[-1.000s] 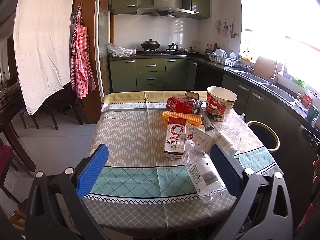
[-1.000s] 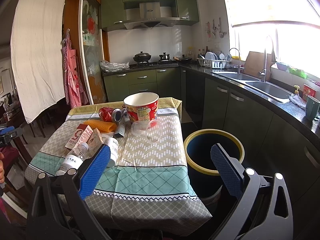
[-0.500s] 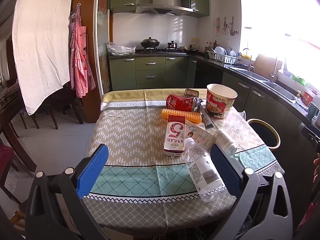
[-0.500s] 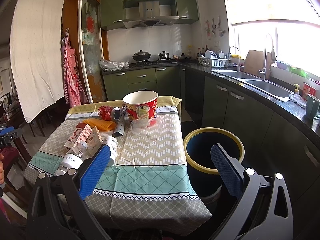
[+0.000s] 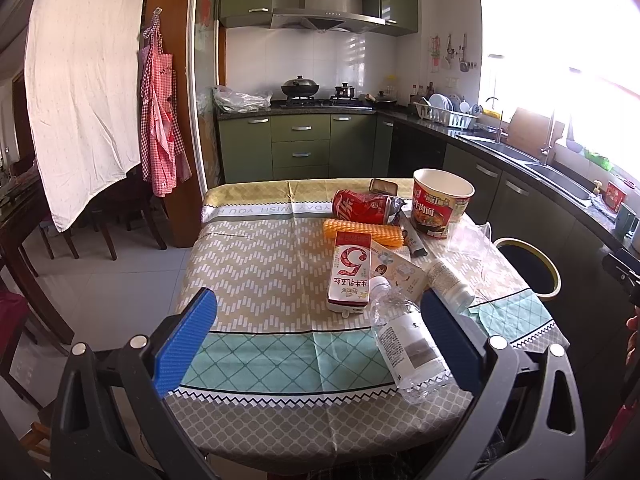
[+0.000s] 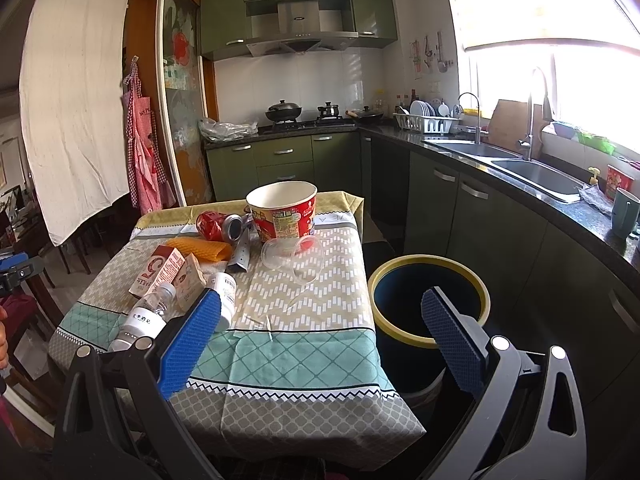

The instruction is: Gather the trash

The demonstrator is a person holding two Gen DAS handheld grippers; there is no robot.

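- Left tool [image 5: 318, 336] released, empty, short of the counter [image 5: 256, 264]; water bottle [image 5: 408, 344] lies by its right finger. You may roll it off the near edge.
- Right tool [image 6: 320, 328] released; trash bin [image 6: 428, 300] ahead, clear cup [image 6: 294, 258] further forward-left, easily crushed.

Both views slightly nearer the table [image 5: 256, 264].

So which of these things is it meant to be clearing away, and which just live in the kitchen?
For the job: noodle cup, crushed red can, milk carton, water bottle, clear plastic cup, small white bottle, orange wrapper, and the bin they go into.

Just lying about: red apron, wok, dish rack, sink, green mug.
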